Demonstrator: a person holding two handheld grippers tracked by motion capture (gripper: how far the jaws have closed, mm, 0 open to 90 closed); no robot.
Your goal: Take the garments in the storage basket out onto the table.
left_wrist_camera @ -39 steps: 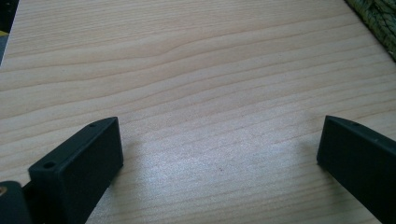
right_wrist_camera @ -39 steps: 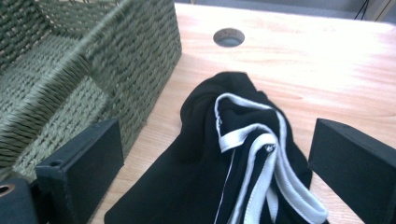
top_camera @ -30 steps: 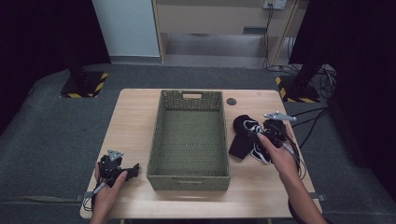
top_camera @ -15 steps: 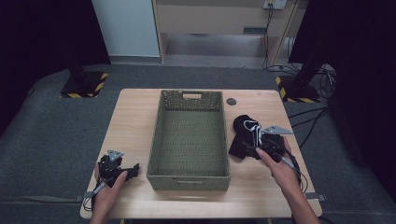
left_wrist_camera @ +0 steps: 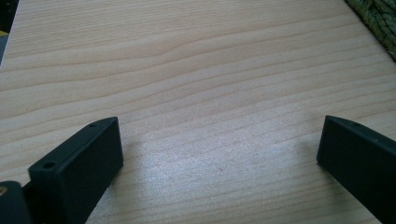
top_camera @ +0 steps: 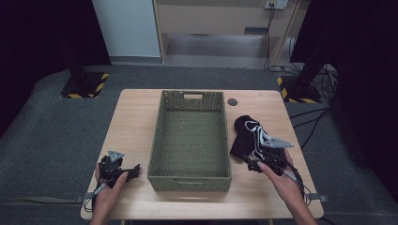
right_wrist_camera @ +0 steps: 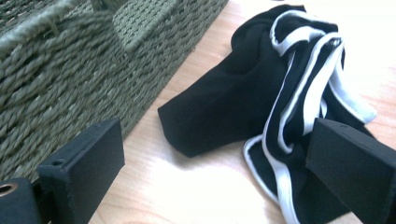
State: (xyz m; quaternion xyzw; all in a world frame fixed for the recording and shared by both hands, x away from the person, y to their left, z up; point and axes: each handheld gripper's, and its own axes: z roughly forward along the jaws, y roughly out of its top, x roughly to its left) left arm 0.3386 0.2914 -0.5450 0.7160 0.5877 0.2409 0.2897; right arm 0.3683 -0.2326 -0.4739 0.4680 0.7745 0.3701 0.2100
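Since the earlier frames the right gripper (top_camera: 252, 161) has drawn back toward the lower edge of the high view, from over the black garment (top_camera: 246, 136) to its near end, while the left gripper (top_camera: 133, 170) has stayed put at the lower left of the table (top_camera: 136, 122). The garment lies just right of the woven green basket (top_camera: 190, 176), which sits in the middle of the frame. The right gripper view adds what the high view cannot: the garment (right_wrist_camera: 233, 93) is black cloth with white piping, bunched and folded, and the jaws stand spread wide, the right one over the cloth's edge, the left one beside the basket wall (right_wrist_camera: 70, 84); whether a jaw touches the cloth is hard to tell. The left gripper view shows its jaws spread just as wide above bare light wood grain (left_wrist_camera: 196, 84), with a corner of the basket (left_wrist_camera: 376, 18) at the upper right. In the high view a small dark disc (top_camera: 232, 101) sits on the table past the basket's right corner. The floor around is grey carpet (top_camera: 47, 136), with two black stand bases (top_camera: 83, 84) marked in yellow-and-black stripes and cables at the upper right.
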